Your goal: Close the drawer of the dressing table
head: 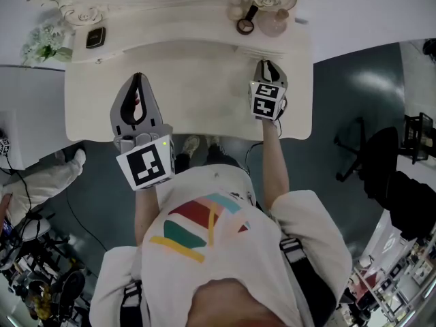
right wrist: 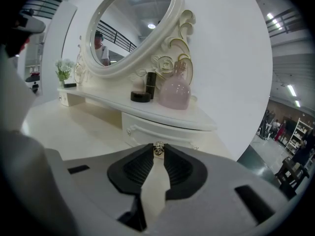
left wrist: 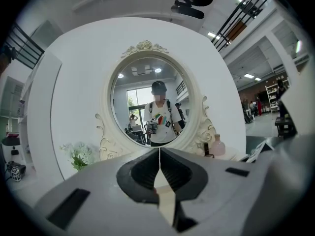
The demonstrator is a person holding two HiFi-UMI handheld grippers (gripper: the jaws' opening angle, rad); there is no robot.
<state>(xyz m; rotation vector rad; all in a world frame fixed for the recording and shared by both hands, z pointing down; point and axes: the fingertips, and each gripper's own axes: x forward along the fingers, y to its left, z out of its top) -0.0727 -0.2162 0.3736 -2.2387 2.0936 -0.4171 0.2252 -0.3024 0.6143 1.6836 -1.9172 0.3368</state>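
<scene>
The white dressing table [head: 197, 87] has a small drawer [right wrist: 147, 131] under its raised right-hand shelf. The drawer's metal knob [right wrist: 158, 149] sits pinched between the tips of my right gripper [right wrist: 158, 152], which reaches to the shelf's front [head: 266, 63]. I cannot tell how far out the drawer stands. My left gripper [head: 138, 79] hovers over the left of the tabletop, shut with nothing in it [left wrist: 159, 154], and points at the oval mirror [left wrist: 150, 102].
On the shelf above the drawer stand a pink bottle [right wrist: 175, 90] and a black jar [right wrist: 141, 96]. White flowers [head: 44, 43] and a small black object [head: 95, 37] are at the left end. An office chair [head: 381, 155] stands on the floor to the right.
</scene>
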